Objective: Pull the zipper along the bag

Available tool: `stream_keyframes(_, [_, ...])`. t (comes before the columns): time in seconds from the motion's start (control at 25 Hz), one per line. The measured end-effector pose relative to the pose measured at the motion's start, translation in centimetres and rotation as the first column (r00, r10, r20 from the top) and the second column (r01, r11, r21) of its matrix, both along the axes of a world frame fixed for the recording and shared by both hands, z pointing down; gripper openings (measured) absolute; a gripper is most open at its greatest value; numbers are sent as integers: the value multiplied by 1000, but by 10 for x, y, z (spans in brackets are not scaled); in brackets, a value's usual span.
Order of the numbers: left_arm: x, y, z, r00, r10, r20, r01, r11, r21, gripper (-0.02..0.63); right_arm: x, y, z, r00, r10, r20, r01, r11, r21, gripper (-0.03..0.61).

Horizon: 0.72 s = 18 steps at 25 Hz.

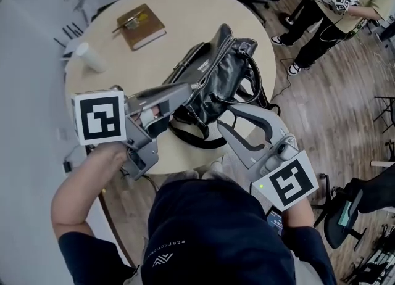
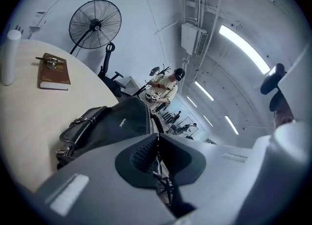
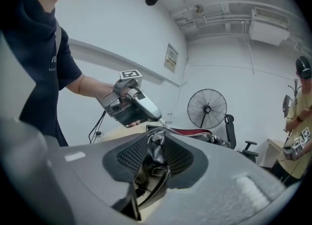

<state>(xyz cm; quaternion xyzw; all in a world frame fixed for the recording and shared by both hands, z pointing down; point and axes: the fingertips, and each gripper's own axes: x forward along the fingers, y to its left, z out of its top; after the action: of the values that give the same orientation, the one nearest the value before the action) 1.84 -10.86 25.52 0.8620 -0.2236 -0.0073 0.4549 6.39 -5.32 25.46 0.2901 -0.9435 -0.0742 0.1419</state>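
The left gripper (image 1: 197,85) has its jaws pressed almost together on the zipper pull (image 3: 164,121), pinched right at its fingertips; the right gripper (image 1: 223,117) clamps a fold of the black bag (image 1: 237,71) just beside those tips, at the bag's end nearest the person; from the pull the zipper (image 1: 216,52) runs on beyond the left fingers along the bag's long axis, pointing away across the table (image 1: 185,6); the left looks like the pulling hand, the right only the anchor.
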Motion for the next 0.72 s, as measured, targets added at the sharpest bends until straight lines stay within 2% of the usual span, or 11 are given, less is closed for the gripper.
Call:
stream_keyframes(0.08, [1, 0, 2, 1000, 8, -11, -8, 1000, -4, 28, 0, -7, -5, 999, 3, -39, -1, 999, 40, 109])
stream_keyframes(0.28, [1, 0, 6, 1000, 16, 1, -16, 1000, 8, 28, -10, -20, 4, 975, -21, -223, 42, 995, 89, 106])
stream_keyframes(0.4, [-1, 0, 7, 999, 26, 29, -27, 999, 30, 29, -15, -24, 5, 959, -54, -279, 86, 991, 104, 106])
stream_keyframes(0.6, [-2, 1, 9, 997, 82, 11, -82, 996, 18, 28, -12, -28, 10, 927, -89, -364, 137, 985, 109, 103])
stream_keyframes(0.64, [-2, 0, 9, 995, 95, 11, -95, 995, 28, 28, -11, -29, 10, 921, -88, -380, 141, 983, 114, 103])
stream_keyframes(0.72, [-2, -2, 8, 992, 120, 43, -124, 988, 96, 29, -9, -31, 10, 912, -85, -400, 144, 982, 120, 101])
